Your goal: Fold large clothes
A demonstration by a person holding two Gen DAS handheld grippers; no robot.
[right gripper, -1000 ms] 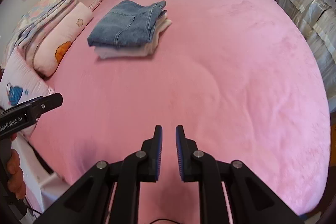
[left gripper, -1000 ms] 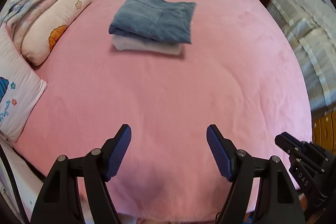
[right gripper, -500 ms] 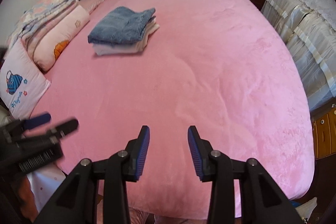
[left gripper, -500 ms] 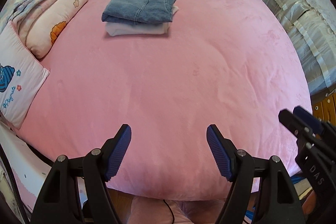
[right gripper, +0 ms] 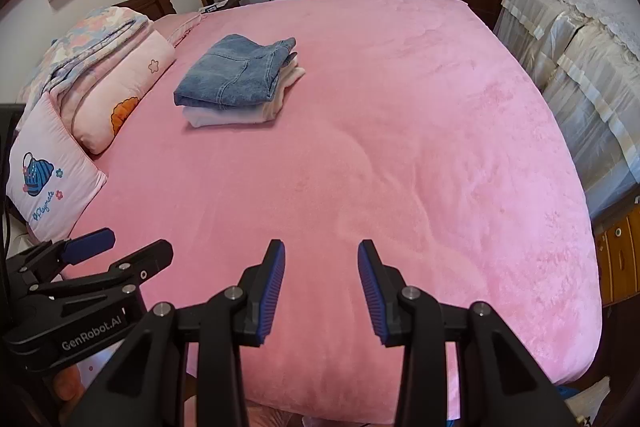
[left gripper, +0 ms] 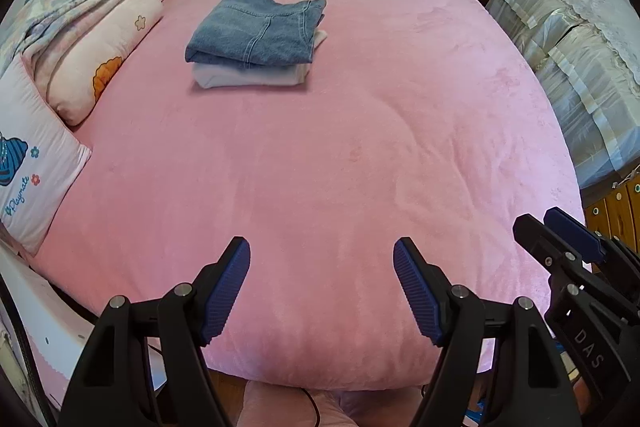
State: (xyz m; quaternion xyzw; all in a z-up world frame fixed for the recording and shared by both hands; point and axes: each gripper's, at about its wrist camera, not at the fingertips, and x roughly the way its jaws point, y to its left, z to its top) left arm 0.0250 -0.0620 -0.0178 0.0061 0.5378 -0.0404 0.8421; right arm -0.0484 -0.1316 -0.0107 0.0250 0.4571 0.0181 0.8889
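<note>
Both pulled back; right hand-held gripper (right gripper: 321, 283) just opened, left hand-held gripper (left gripper: 322, 287) wide, both empty.

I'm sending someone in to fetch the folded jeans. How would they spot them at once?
Start at the big pink bed. Toward its far left part, near the pillows by the headboard, sits a small stack of two folded clothes. The jeans are the blue denim piece on top, the only blue item there, resting on a folded white garment.

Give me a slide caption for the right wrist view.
Both tongs, right and left, open and empty over a pink bed, folded jeans stacked on a folded white garment.
</note>
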